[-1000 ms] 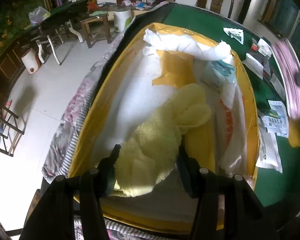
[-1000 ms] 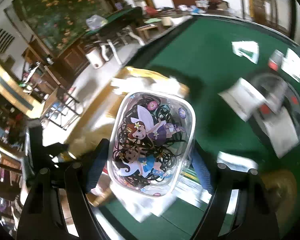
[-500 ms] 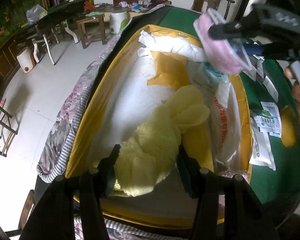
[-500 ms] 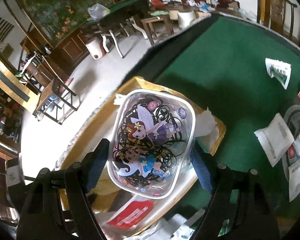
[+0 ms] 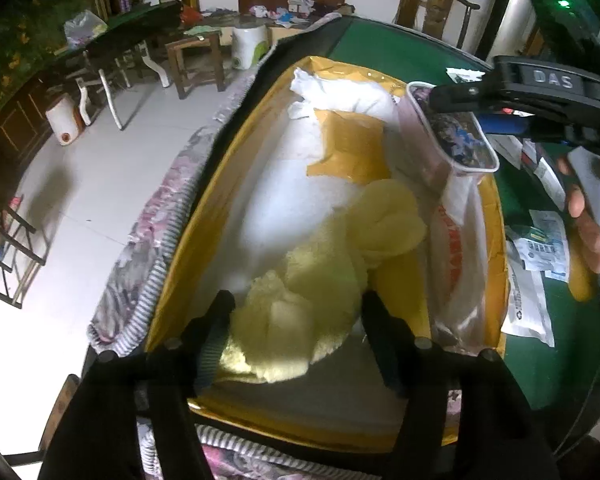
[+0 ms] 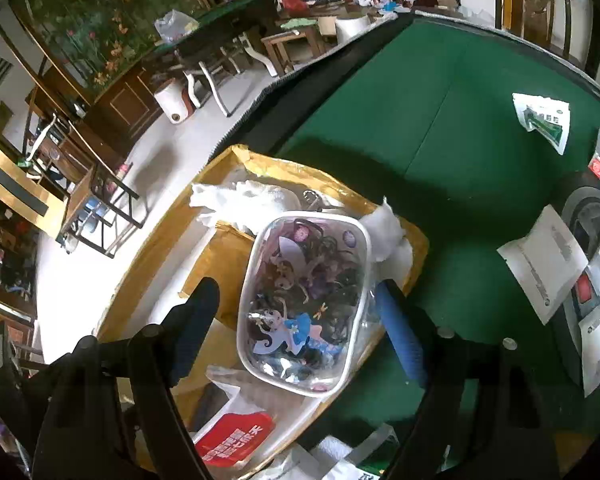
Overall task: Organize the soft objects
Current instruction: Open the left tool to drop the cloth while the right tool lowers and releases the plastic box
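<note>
Over the box (image 5: 494, 216): both items unreleased.
Left hand-held gripper (image 5: 296, 320): clamps yellow plush (image 5: 320, 276).
Right hand-held gripper (image 6: 300, 316): spread around cartoon pouch (image 6: 304, 300).

Green table (image 6: 440, 120), paper packets (image 6: 542, 118), perhaps stool (image 5: 198, 62).

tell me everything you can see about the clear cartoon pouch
The clear pouch is soft transparent plastic with a white rim, printed with fairy cartoon figures, and dark coiled items show inside. It sits at the right edge of the yellow box, between the right gripper fingers, which look spread; whether they touch it is unclear.
</note>
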`<state>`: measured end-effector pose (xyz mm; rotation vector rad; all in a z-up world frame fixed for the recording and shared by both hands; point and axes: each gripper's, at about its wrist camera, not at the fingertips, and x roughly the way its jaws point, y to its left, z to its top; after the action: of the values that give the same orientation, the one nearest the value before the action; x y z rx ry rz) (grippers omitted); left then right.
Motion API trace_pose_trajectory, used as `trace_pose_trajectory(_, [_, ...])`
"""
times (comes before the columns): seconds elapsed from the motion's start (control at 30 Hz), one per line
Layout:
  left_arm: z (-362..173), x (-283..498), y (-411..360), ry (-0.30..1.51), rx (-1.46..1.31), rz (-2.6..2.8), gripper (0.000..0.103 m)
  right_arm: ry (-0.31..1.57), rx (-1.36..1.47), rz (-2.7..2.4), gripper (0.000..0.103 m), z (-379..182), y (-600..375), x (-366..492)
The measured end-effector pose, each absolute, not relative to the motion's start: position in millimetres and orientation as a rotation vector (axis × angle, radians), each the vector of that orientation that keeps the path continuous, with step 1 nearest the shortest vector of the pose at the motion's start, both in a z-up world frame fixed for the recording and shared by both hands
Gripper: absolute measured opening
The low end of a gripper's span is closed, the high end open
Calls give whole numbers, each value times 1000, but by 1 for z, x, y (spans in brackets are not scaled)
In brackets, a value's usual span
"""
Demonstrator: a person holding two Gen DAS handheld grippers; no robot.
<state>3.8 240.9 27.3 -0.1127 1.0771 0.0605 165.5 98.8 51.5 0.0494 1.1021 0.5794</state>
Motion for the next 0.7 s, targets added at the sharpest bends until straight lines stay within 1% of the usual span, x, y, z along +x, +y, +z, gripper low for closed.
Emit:
trace_pose_trajectory(0.43, [40, -6, 233, 1056, -52, 115, 68, 1026, 97, 632, 82, 78, 63, 122])
trace_pose_trajectory(0.7, [51, -20, 227, 1033, -48, 132, 69, 989, 155, 692, 82, 85, 3, 67])
